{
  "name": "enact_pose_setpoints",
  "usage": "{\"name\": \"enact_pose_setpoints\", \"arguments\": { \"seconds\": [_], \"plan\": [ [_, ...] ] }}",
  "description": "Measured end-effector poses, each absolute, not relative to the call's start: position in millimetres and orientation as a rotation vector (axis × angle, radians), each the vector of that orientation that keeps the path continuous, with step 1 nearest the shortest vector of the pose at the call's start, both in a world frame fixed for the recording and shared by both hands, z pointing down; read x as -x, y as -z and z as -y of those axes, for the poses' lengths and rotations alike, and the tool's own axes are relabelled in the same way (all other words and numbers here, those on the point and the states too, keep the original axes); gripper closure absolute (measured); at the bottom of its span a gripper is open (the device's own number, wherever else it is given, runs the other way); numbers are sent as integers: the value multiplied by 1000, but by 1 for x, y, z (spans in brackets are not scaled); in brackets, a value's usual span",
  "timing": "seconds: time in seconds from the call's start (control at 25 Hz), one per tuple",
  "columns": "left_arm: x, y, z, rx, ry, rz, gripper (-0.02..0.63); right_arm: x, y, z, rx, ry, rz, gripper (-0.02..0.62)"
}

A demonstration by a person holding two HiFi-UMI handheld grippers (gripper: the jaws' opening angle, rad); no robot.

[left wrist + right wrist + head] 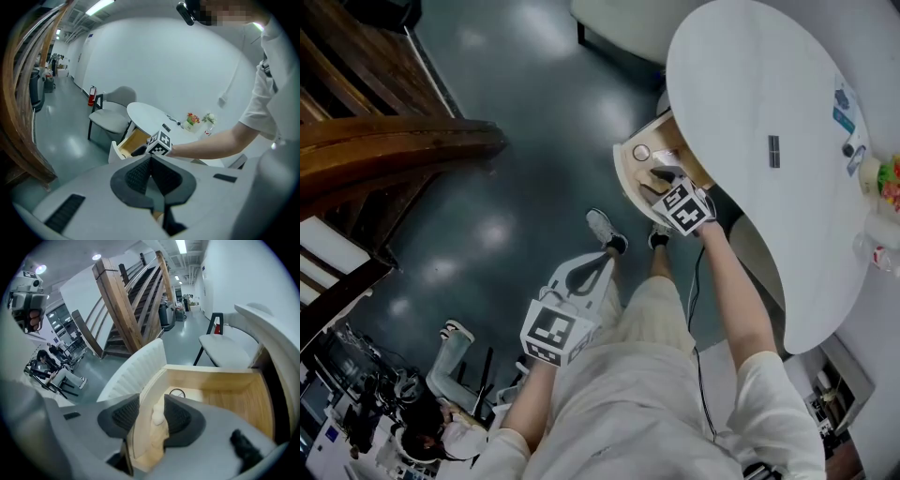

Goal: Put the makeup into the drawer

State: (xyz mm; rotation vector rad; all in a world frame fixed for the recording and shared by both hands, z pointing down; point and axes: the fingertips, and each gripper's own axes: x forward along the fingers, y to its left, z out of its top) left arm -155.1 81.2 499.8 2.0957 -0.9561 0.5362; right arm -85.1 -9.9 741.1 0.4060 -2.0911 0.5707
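Observation:
The drawer (639, 178) stands pulled out from under the white table (750, 141); it has a pale wooden inside (220, 394) and a white ribbed front (136, 369). A small round compact (177, 393) lies on its floor. My right gripper (661, 180) hangs over the drawer's front wall with its jaws apart (152, 411); the wall's top edge and a cream lump (158, 416) show between them. I cannot tell whether a pad touches the lump. My left gripper (602, 262) is low beside the person's legs, shut with nothing in it (151, 161).
A grey chair (110, 119) stands behind the table. Flowers (889, 178) and small items sit on the table's far edge. A wooden staircase (384, 159) rises at the left. A black object (243, 451) shows at the right gripper view's lower right.

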Motion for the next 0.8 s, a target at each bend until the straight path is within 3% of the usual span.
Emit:
{"name": "enact_pose_setpoints", "arguments": {
  "seconds": [0.28, 0.8],
  "plan": [
    [130, -473, -77, -2116, -520, 1029, 598, 82, -691, -1, -391, -509, 2155, 445],
    [82, -418, -58, -2190, -468, 1163, 597, 26, -558, -13, -538, -403, 2298, 569]
  ]
}}
